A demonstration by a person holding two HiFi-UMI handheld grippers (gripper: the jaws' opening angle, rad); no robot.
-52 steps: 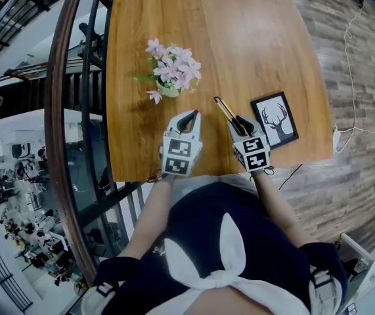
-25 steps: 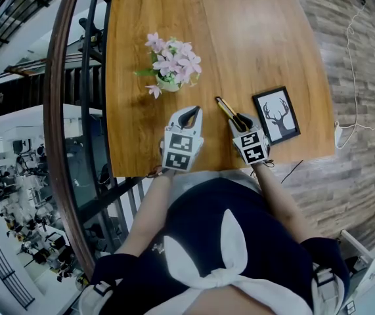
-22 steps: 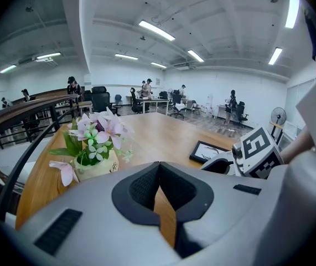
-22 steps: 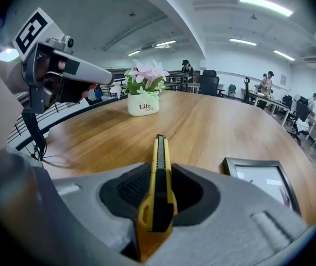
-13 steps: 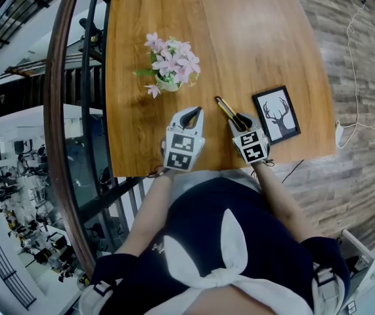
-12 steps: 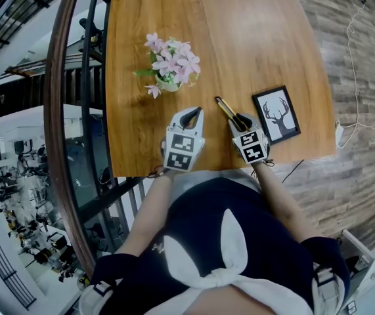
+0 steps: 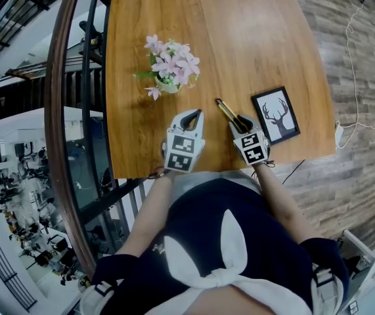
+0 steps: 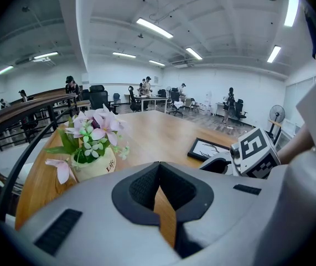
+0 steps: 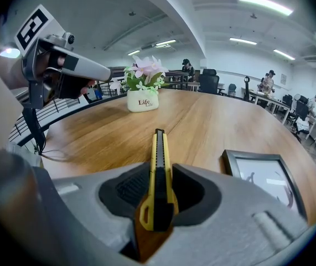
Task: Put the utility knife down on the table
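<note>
- Release is the step in hand. The right gripper [image 7: 242,122] sits just left of the frame [image 7: 276,115], by its near corner. The knife [image 7: 226,112] lies between its jaws and points away from the frame, low over the table [image 7: 240,38].
- Those jaws have just been easing apart. Their tips look to touch the knife's sides, so I judge this a loosening grip on the knife, not yet a let-go.
- The left gripper [image 7: 190,117], farther left of the frame, is closed on nothing and takes no part.
- The next move calls for opening wider until both pads clear the handle. Then the gripper should draw straight back, without dragging the knife or swinging toward the frame.
- It is hard to tell whether the knife's front end rests on the wood or hangs just above it, and whether the blade is out.
- In the head view the gripper's body covers the knife's rear end.
</note>
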